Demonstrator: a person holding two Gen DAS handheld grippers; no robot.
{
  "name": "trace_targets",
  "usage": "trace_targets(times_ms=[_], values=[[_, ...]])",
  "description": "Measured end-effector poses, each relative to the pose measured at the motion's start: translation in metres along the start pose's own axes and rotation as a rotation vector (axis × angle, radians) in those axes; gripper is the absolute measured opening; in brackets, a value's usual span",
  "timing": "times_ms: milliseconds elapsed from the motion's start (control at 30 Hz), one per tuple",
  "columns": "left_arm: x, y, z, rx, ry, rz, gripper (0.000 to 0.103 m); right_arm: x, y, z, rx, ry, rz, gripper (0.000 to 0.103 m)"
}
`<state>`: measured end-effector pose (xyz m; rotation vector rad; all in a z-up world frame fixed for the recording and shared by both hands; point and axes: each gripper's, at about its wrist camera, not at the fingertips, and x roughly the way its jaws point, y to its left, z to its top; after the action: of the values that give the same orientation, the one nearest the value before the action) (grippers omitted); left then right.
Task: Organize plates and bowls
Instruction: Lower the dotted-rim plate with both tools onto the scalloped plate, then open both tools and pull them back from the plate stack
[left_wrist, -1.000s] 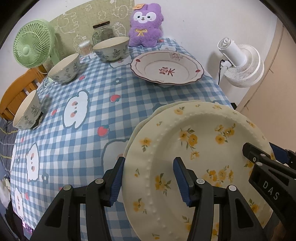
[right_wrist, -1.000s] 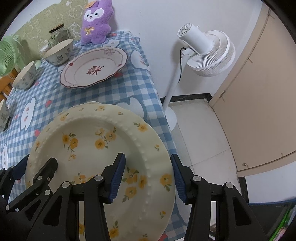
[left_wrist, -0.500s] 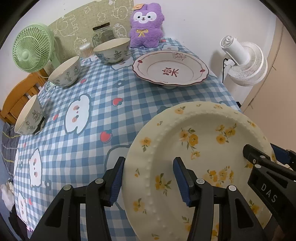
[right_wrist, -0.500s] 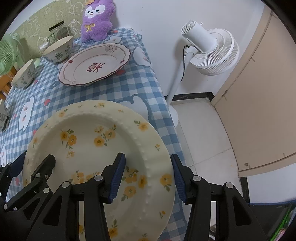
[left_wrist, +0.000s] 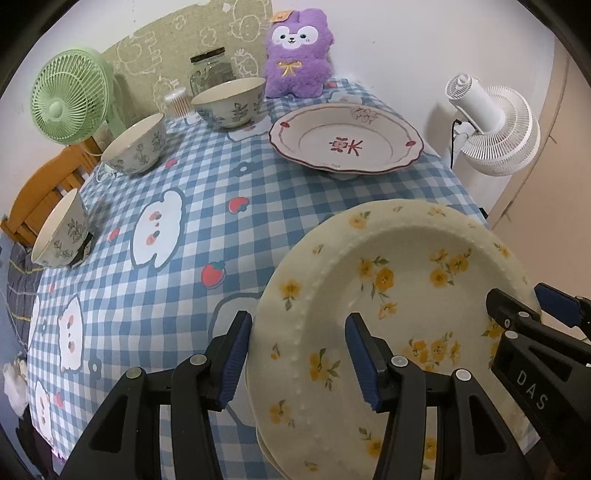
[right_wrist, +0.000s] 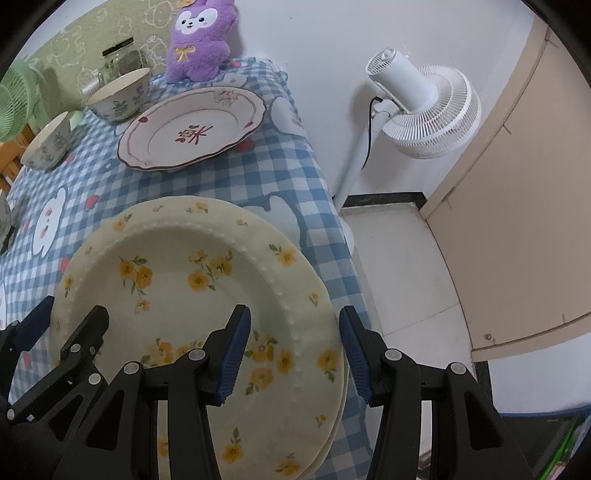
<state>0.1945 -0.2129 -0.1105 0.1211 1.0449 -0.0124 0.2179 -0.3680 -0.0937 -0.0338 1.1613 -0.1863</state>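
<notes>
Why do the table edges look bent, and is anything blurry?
Left wrist view: the fisheye lens bows the checked tablecloth, with black corners; the yellow-flower plate is sharp. Right wrist view: the door curves; the white fan is crisp, evenly lit.

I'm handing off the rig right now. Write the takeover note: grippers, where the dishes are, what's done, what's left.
Left gripper: jaws open, straddling the left rim of the yellow flower plate.
Right gripper: jaws open, straddling the same plate's right rim.
Whether the pads touch the rim cannot be told.
The plate sits at the near table corner on another matching plate, whose rim shows just below.
The red-trimmed plate lies alone farther back.
Three bowls stand separate along the left side, unstacked.
Done: flower plates stacked.
Left: the red-trimmed plate and the three bowls.
</notes>
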Motion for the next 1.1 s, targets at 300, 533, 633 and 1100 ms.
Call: trace_targets(times_ms=[300,533,633,1100], values=[[0.001,0.001,0.000,-0.010,0.009,-0.017,0.059,-0.003,-0.003,-0.001,0.023,0.010,0.039,0.054],[-0.011,-0.001,-0.002,-0.012,0.028,-0.057,0.084,-0.026,-0.004,0.002,0.017,-0.032,0.106,0.071],[-0.021,-0.001,-0.002,-0.019,0.025,-0.063,0.089,-0.043,-0.003,0.004,0.002,-0.076,0.123,0.080],[-0.086,0.019,0.018,-0.069,-0.084,-0.069,0.098,-0.118,0.011,0.015,-0.017,-0.194,0.179,0.083]])
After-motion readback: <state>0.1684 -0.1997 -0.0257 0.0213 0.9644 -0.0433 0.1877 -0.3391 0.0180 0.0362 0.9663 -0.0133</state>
